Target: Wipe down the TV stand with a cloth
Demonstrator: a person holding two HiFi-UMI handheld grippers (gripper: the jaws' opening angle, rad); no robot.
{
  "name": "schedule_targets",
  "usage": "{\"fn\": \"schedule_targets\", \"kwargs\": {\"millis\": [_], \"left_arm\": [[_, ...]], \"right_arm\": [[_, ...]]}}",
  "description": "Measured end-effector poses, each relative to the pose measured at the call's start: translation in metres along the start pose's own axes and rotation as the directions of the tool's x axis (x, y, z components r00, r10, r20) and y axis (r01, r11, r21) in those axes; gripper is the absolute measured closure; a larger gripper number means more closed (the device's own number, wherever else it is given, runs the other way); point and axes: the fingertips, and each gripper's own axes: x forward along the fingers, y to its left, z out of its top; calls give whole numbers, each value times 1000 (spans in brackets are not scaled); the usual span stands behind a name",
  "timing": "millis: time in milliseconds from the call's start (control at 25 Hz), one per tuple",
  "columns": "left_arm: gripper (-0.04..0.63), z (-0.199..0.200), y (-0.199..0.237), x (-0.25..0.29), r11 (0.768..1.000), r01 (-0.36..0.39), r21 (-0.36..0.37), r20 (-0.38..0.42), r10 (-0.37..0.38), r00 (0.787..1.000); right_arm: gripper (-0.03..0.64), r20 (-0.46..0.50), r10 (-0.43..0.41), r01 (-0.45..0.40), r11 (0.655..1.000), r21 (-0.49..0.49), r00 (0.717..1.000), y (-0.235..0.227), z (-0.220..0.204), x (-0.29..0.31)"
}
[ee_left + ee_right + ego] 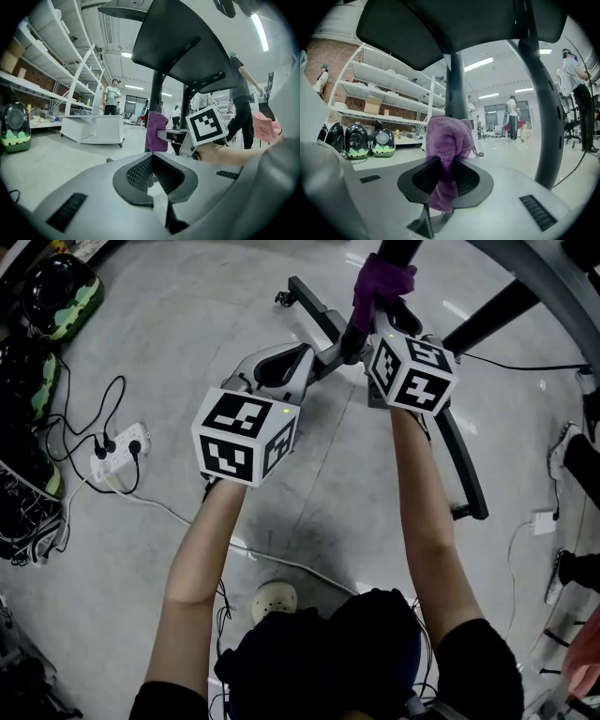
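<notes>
The right gripper (440, 165) is clenched on a fuzzy purple cloth (448, 138). Its ribbed black pads (423, 176) pinch a hanging fold, while the bunched rest presses against the round, matte-black pole of the TV stand (454, 84). In the head view the cloth sits at 12 o'clock from that gripper's marker cube (412, 371). The left gripper (152, 161), at 9 o'clock of the right, has its ribbed jaws closed together on nothing, above the glossy grey floor (328, 484).
</notes>
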Motion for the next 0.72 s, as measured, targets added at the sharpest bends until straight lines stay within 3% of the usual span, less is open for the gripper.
{"fn": "schedule_targets", "kwargs": {"millis": [720], "left_arm": [[591,-62,-4,-4,1000,-7,2,-68,7,998]], "right_arm": [[528,-133,-1,-3,999,-36,991,3,-115,12]]}}
